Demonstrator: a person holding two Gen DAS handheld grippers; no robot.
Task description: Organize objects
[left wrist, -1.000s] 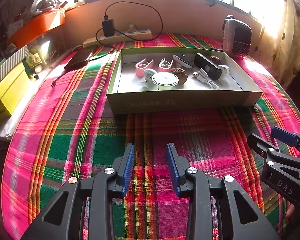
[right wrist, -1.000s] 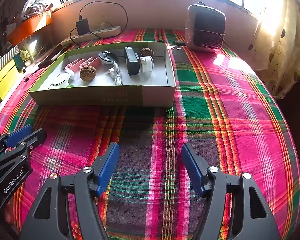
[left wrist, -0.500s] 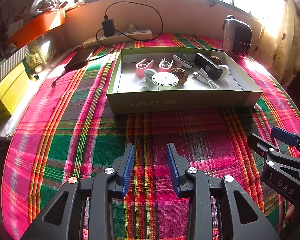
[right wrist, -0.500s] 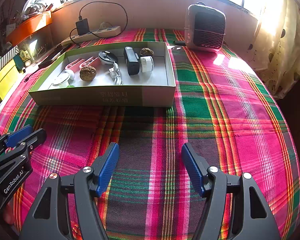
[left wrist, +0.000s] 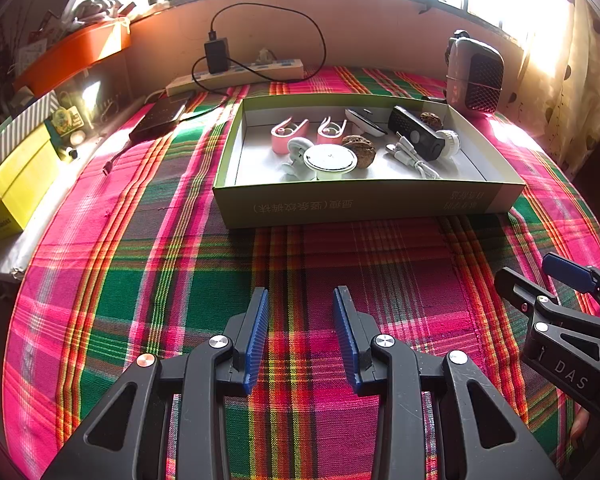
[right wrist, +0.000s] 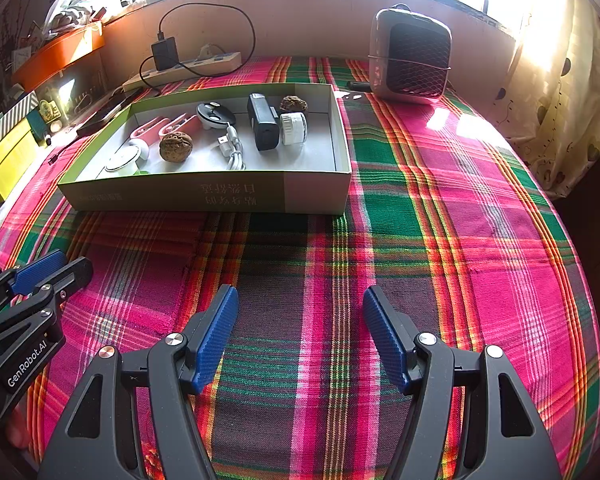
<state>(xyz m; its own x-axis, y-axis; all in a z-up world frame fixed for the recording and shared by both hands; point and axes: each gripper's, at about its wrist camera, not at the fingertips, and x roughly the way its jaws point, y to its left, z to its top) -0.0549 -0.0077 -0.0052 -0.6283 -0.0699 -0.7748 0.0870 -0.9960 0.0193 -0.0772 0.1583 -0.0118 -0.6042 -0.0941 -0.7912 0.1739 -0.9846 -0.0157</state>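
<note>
A shallow green cardboard box sits on the plaid cloth ahead of both grippers. Inside lie two pink clips, a white round disc, a walnut, a white cable, a black device, a white cylinder and more. My left gripper hovers over the cloth short of the box, open, nothing between its blue pads. My right gripper stands beside it to the right, open wider and empty. Each gripper shows at the edge of the other's view.
A small heater stands behind the box's right end. A power strip with a charger lies along the back wall. A dark flat device and a yellow box are at the left. Curtains hang at the right.
</note>
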